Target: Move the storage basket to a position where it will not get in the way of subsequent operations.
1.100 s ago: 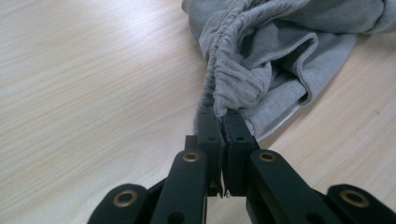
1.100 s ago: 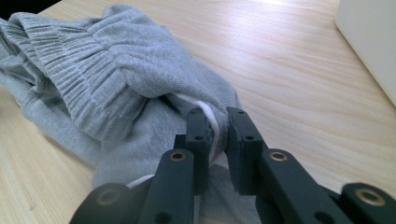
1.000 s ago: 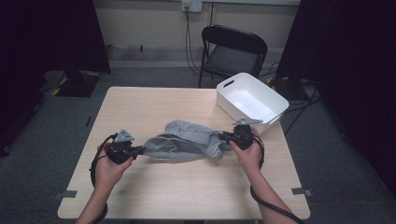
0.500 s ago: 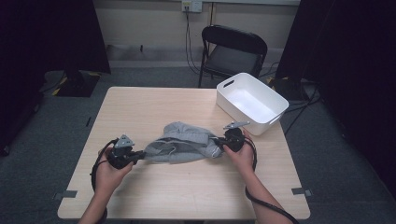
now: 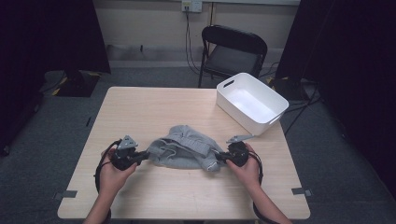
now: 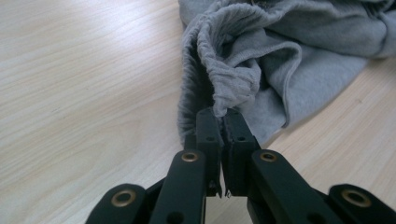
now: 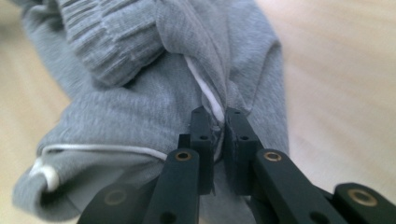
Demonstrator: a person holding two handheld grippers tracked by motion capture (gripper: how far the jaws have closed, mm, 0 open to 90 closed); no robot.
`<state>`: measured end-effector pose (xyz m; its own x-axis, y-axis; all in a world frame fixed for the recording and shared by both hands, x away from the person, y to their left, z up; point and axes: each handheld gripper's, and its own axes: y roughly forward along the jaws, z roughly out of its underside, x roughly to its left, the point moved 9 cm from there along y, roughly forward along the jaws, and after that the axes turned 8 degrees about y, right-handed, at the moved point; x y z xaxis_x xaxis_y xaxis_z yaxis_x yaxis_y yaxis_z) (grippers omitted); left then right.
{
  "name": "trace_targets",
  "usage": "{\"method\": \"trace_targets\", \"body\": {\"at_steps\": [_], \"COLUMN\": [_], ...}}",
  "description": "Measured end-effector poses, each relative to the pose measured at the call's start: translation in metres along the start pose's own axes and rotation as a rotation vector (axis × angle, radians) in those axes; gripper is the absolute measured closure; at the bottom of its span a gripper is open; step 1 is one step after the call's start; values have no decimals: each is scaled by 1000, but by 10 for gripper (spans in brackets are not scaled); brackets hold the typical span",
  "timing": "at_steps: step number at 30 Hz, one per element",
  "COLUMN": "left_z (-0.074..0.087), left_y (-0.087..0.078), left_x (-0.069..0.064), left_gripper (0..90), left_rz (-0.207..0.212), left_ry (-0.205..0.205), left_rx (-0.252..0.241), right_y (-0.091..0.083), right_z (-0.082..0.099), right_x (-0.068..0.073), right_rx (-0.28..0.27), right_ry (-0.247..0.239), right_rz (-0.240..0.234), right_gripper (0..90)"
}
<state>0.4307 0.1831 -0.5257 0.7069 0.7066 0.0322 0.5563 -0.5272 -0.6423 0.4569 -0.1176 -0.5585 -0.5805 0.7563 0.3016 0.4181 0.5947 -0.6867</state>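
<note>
Blk grippers w/ brass rivets, blk cables, bare forearms

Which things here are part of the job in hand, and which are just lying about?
In the job:
- grey garment, bunched on the table
- left gripper, shut on the garment's left edge
- right gripper, shut on its right edge

Lying about:
- white bin, empty, at the table's far right corner
- black folding chair behind the table
</note>
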Motion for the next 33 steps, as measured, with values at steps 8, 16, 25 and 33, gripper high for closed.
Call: {"method": "trace_targets", "body": {"at_steps": [8,16,25,33], "left_z": [-3,-1,-1,1], "left_y": [4,4,1,-3], "left_x": [-4,-5,-5,-5], "left_gripper": [842,758,588,566], "left_rz": [-5,-12,-57,-71], "left_ry": [-2,-11,13,21], "left_rx": [-11,-29,-47,-46], "right_y": [-10,-19,-41,-35], "right_z": [17,15,-11,-35], "right_x": [12,12,29,49], "right_rx": [-18,-76,-173,-185], "right_ry": [13,-16,-108,-170], "right_rz": [-46,-43,-53,-89], "right_gripper": [835,687,523,498]}}
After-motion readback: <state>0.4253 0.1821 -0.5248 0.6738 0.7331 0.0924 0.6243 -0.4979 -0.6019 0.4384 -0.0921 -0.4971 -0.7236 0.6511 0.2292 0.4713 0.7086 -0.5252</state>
